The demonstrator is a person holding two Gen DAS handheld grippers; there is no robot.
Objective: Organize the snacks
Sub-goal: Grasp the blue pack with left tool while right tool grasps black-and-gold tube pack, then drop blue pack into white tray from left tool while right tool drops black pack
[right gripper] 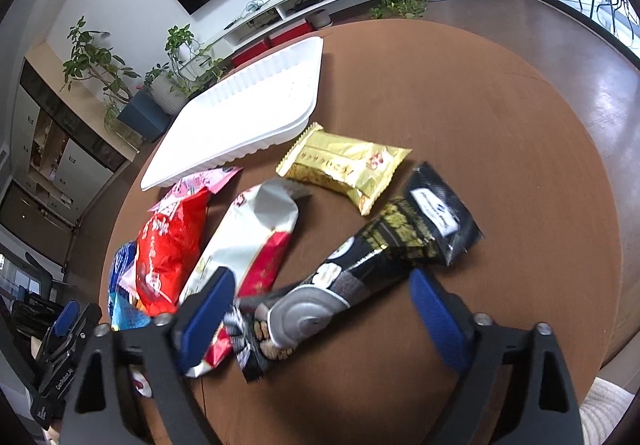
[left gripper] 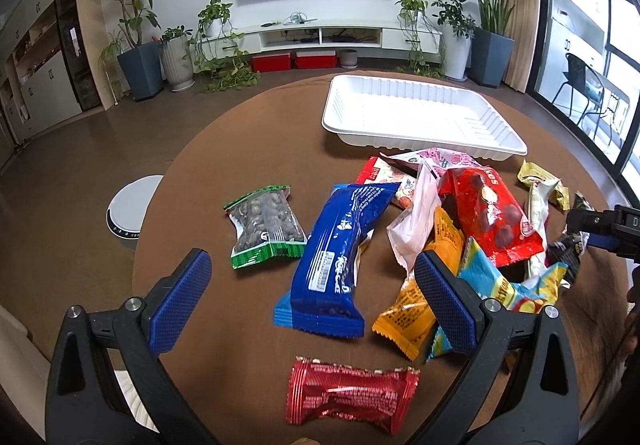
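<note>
A pile of snack packets lies on the round brown table. My left gripper is open and hovers over a long blue packet. A green nut pouch lies to its left, a red wrapper nearer me, and a red bag and an orange packet to its right. My right gripper is open and straddles a long black packet; the pads are not pressing it. Beside that lie a white-and-red packet and a gold packet. The white tray holds nothing.
The tray sits at the table's far side, touching the pile. Bare tabletop stretches right of the gold packet. A round white device stands on the floor past the table's left edge. Potted plants and a low cabinet line the far wall.
</note>
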